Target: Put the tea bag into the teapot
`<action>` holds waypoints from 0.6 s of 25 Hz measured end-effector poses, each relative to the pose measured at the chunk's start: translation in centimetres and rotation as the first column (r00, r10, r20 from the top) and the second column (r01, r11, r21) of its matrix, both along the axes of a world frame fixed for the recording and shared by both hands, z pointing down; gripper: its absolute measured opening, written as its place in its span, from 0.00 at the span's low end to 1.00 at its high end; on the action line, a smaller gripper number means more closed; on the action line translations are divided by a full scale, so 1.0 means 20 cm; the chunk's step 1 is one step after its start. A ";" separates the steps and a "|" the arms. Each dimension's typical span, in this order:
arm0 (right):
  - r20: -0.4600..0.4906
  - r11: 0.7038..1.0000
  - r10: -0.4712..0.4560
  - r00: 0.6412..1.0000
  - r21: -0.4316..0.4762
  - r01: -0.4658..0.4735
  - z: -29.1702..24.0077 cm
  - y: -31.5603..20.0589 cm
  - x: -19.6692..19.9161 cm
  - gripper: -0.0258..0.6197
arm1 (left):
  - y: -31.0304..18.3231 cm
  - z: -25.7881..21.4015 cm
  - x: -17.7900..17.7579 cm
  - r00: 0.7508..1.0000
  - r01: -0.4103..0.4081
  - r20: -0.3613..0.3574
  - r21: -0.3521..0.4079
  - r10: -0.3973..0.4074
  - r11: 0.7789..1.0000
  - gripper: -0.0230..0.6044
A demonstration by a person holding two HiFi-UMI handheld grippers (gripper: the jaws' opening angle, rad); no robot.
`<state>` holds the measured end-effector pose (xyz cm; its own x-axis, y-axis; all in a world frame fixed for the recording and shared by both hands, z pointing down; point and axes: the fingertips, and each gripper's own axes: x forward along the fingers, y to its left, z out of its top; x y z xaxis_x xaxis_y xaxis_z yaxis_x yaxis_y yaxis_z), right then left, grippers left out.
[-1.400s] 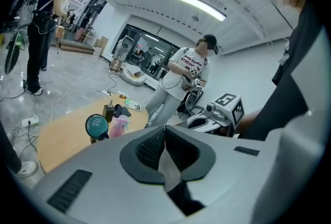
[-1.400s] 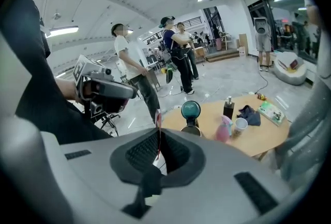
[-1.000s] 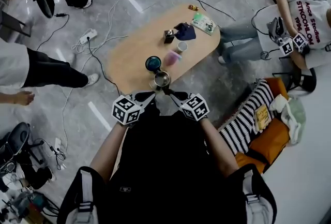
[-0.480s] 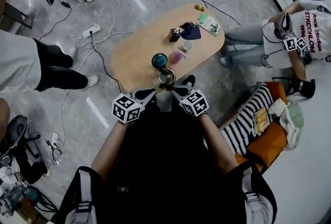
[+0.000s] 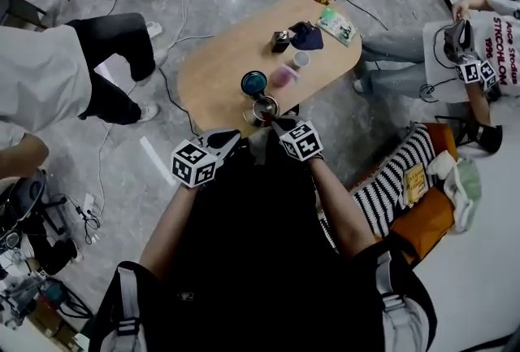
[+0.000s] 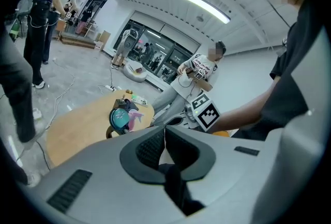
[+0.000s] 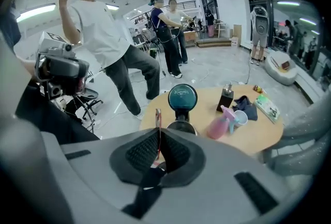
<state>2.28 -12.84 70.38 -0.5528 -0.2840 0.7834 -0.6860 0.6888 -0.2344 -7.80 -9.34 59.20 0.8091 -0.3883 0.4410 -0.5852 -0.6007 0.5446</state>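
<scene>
Over on the left, the left gripper has its two dark ribbed pads pressed together with nothing between them, and it hangs back at the near edge of the oval light-wood table, so it plays no part here

Moving across, the right gripper is the one that matters: its jaws are clamped on the thin flat red-edged tea bag, which stands edge-on between the pads, long axis upright, top end poking out above the jaw tips

Now the key line-up. The round metal-rimmed teapot sits just beyond those tips, a touch to the right, its open mouth facing up. From the head view the right gripper is near the pot while the left one sits further off, so the right is clearly the closer

Behind the pot rises a round teal disc, right in line with it, so I judge the bag wants a small carry forward and right, then a drop short of that disc

Further right, a pink spray bottle and a small white cup stand apart from the pot
</scene>
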 end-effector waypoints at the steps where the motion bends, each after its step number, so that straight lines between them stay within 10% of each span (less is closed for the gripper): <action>1: -0.018 1.000 0.004 1.000 -0.002 -0.004 0.04 -0.02 0.01 0.05 | 0.00 0.01 0.00 1.000 0.000 0.005 -0.007 0.000 1.000 0.06; 15: -0.095 0.998 0.019 0.995 -0.055 -0.025 0.39 -0.15 0.06 0.05 | -0.06 0.09 0.07 0.997 -0.021 0.066 -0.059 0.025 0.998 0.06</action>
<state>3.42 -15.85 78.27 -0.4699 -0.2494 0.8468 -0.7217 0.6608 -0.2058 -6.49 -10.47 61.01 0.7857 -0.3417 0.5156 -0.6075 -0.5830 0.5394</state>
